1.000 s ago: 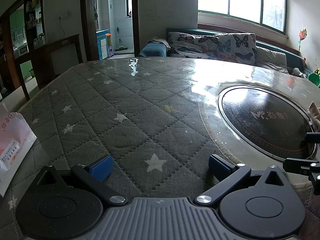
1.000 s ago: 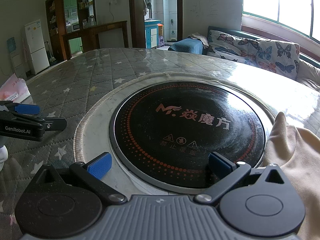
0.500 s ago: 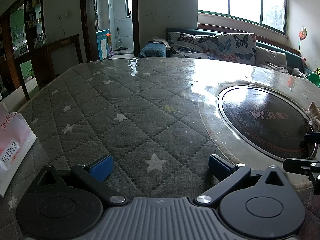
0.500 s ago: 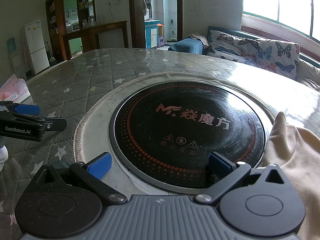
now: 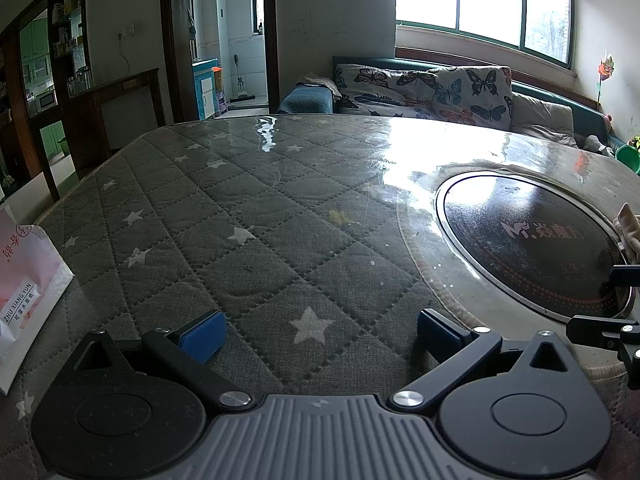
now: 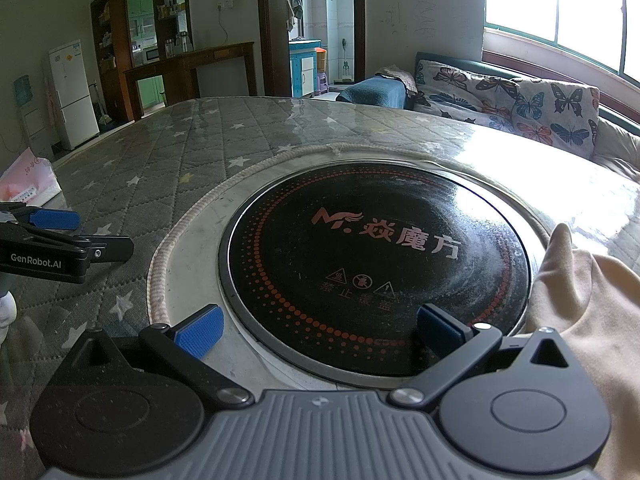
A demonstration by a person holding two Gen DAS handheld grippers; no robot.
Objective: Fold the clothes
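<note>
Lit by daylight from the window (image 5: 480, 4) at upper right, blown out to white in both views; strong glare across the glossy tabletop (image 6: 560, 184) beneath it; dim toward the left-hand rooms; sharp at centre, heavy fisheye bending and dark vignette at the corners

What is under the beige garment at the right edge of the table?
The beige garment overlaps the round induction cooktop rim and the quilted star tablecloth. Whatever else lies beneath is covered.
</note>
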